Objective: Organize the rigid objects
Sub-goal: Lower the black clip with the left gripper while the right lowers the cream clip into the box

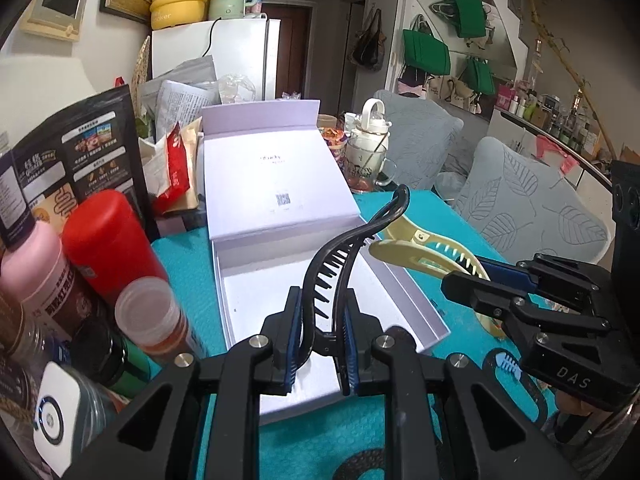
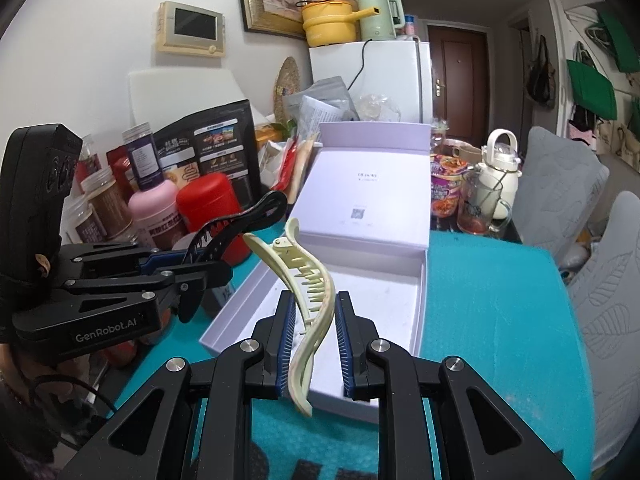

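2 grippers hold hair clips above an open box.

The left gripper [image 1: 320, 340] clamps a black clip [image 1: 340, 264]; the right gripper [image 2: 314, 344] pinches a curved, toothed cream clip [image 2: 316, 292], apparently plastic, over the white box [image 2: 400, 296], tilted downward.

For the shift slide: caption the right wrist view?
Right gripper holds a cream hair clip above the open white box.

Each fisheye camera sat close behind its own gripper's fingers, looking forward and downward across the teal table [image 1: 460, 208]. Both faced the open white box [image 1: 280, 184] and the white fridge [image 2: 384, 76] beyond. Each view also caught the other gripper at its side.
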### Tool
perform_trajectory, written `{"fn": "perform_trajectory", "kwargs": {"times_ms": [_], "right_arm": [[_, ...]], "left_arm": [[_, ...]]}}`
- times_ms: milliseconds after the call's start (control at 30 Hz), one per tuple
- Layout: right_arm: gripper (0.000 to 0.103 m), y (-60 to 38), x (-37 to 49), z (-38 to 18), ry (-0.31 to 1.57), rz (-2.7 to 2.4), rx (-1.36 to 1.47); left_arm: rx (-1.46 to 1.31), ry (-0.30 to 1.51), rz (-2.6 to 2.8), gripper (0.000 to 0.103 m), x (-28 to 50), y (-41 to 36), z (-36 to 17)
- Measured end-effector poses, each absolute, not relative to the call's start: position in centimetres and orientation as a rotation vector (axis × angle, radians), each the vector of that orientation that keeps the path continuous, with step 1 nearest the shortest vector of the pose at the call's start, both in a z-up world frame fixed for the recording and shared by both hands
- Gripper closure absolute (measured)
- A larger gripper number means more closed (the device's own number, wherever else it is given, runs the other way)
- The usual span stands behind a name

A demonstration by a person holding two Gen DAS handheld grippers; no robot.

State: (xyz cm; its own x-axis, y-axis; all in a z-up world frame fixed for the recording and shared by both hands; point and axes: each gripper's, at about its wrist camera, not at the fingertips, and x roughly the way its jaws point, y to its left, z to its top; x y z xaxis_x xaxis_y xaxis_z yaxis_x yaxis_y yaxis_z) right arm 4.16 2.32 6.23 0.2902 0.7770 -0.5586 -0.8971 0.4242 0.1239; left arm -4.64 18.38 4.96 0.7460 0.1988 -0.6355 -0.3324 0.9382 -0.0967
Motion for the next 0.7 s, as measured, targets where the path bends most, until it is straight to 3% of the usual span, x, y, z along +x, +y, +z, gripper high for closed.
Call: {"fn": "perform_trajectory", "kwargs": {"times_ms": [300,700], "right_arm": [[0.083,4.1,7.1,6.8,0.602,1.102,-0.241],[0.083,7.8,10.7,3.8,0.652,1.059,-0.247]], "left_arm": [[-0.225,0.644,0.337,0.084,-0.8,20.9,5.1],[-0.308,0.692,0.446,0.084,4.4,25.7,0.4]]}}
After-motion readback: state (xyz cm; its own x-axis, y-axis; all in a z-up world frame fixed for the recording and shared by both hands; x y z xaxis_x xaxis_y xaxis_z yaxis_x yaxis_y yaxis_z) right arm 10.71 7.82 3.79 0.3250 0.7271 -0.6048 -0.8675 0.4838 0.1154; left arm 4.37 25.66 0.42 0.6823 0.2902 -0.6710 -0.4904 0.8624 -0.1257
